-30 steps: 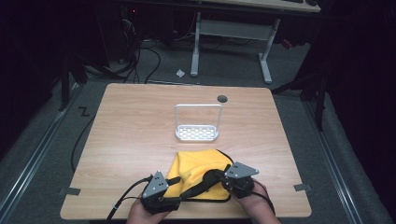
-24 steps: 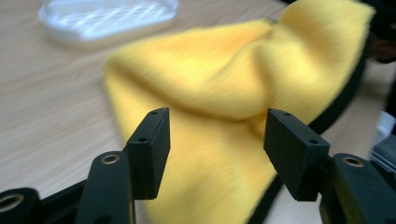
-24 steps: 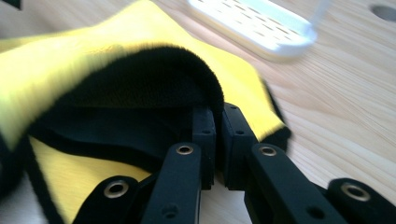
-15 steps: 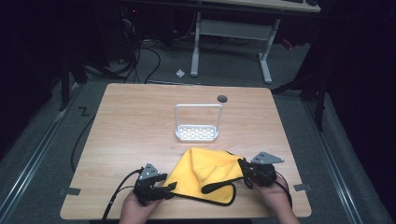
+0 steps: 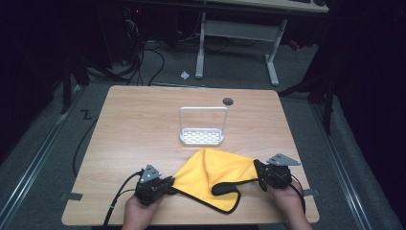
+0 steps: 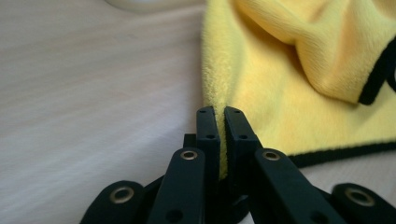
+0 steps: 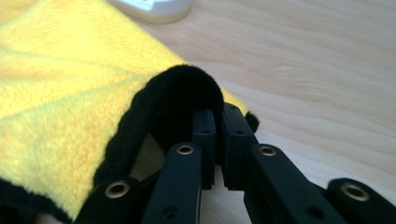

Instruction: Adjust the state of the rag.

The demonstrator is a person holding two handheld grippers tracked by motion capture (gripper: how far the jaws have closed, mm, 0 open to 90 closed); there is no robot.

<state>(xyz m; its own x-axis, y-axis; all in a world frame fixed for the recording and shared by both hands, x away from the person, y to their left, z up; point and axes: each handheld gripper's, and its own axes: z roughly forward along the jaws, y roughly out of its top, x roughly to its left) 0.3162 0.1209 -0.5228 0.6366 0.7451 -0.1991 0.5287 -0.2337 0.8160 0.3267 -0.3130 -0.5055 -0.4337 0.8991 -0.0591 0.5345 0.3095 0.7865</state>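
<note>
Our left claw (image 5: 168,185) has just closed on the cloth (image 5: 218,172); our right claw (image 5: 259,175) pinches its black-trimmed edge.

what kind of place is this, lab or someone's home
Most likely a lab or test workspace: a bare wooden table on grey carpet, cables trailing behind it, and a height-adjustable desk frame beyond.

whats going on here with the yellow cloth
A person at a wooden table is handling a yellow cloth with a gripper in each hand. The left gripper has just closed on the cloth's left edge, with yellow fabric pinched between its fingers. The right gripper is shut on the black-trimmed edge at the other side. The cloth lies partly folded over itself between them. A small white rack stands farther back on the table, untouched.
</note>
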